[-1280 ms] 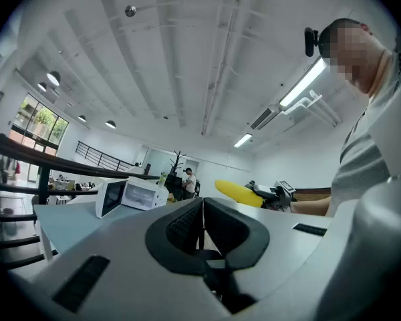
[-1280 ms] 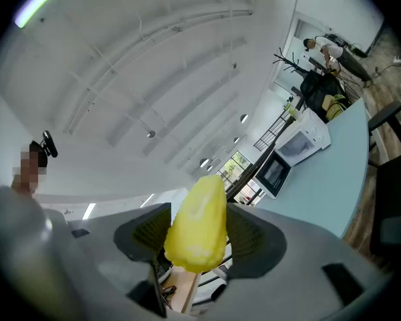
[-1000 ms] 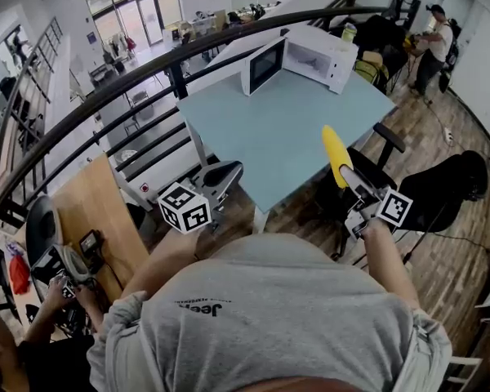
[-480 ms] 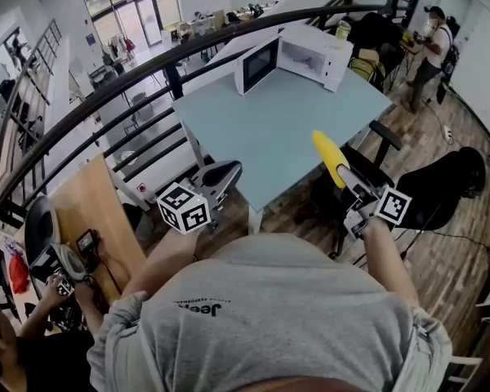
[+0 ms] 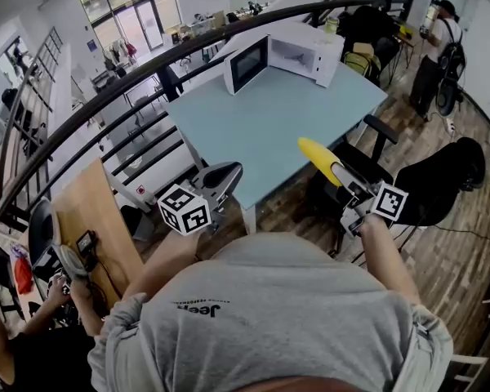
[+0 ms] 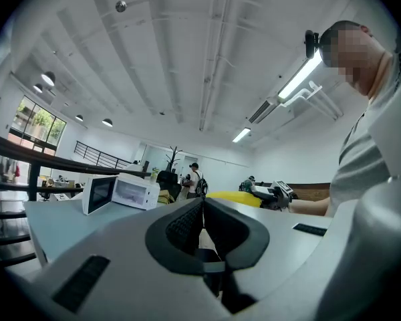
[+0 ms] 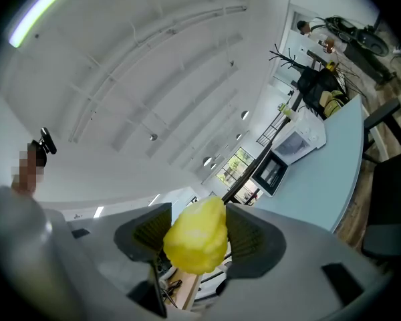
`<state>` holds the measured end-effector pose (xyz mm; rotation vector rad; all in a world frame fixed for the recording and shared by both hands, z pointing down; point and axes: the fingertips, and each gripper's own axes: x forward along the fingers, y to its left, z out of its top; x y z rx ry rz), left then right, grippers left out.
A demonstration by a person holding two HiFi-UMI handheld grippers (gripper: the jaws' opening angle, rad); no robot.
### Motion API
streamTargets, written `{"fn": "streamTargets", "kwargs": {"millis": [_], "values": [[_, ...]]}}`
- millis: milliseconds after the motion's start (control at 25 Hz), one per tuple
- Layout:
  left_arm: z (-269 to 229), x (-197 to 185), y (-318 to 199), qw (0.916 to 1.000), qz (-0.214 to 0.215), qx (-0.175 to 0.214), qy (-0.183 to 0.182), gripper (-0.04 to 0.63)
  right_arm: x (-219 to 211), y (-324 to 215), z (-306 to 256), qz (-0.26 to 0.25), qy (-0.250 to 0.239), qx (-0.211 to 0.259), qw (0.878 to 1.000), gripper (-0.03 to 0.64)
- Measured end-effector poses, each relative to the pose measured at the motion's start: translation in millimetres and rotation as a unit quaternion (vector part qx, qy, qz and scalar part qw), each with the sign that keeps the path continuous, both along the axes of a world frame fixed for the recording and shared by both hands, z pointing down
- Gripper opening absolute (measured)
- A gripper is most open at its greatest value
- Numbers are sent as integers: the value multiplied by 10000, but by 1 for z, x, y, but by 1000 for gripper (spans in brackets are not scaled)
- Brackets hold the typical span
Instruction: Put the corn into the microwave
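The right gripper (image 7: 197, 227) is clamping the corn (image 5: 315, 154): its 2 jaws are standing wide apart, with the pads pressing on the cob's near end from both sides. In the right gripper view the cob is filling the gap between the jaws and pointing away from the camera. The corn is therefore sitting in the air, carried off the near right corner of the table (image 5: 253, 129), not resting on it.

The left gripper (image 6: 202, 212) is closed – its jaws are meeting along 1 line and nothing is lying between them. In the head view it is hanging off the near edge of the table, left of the corn.

The microwave (image 5: 314, 51) is standing at the table's far edge, well apart from both grippers. Its door (image 5: 246, 64) is swung open to the left, so the cavity is facing the person.

Key relation – the cob's long axis is running along the right gripper's pointing line, free tip leading. In the head view that tip is aiming up and left, roughly toward the open cavity across the bare tabletop. The right gripper is the carrying 1, and the left is lying nearer the door side. The insertion is judged not yet begun; the coming move is likely calling for a straight advance over the table, tip first.
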<state>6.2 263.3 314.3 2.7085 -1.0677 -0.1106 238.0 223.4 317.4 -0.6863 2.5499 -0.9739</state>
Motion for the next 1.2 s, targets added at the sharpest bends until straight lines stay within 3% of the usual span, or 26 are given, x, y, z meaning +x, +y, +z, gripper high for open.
{"fn": "streamTargets", "kwargs": {"millis": [640, 880, 1200], "values": [[13, 50, -1, 9990, 27, -323, -305, 21, 40, -13, 28, -16, -384, -337, 9987, 264], [19, 33, -15, 9990, 0, -369, -236, 21, 25, -31, 34, -54, -349, -360, 9987, 262], [34, -29, -77, 9994, 154, -314, -51, 20, -35, -88, 31, 84, -281, -388, 9988, 262]]}}
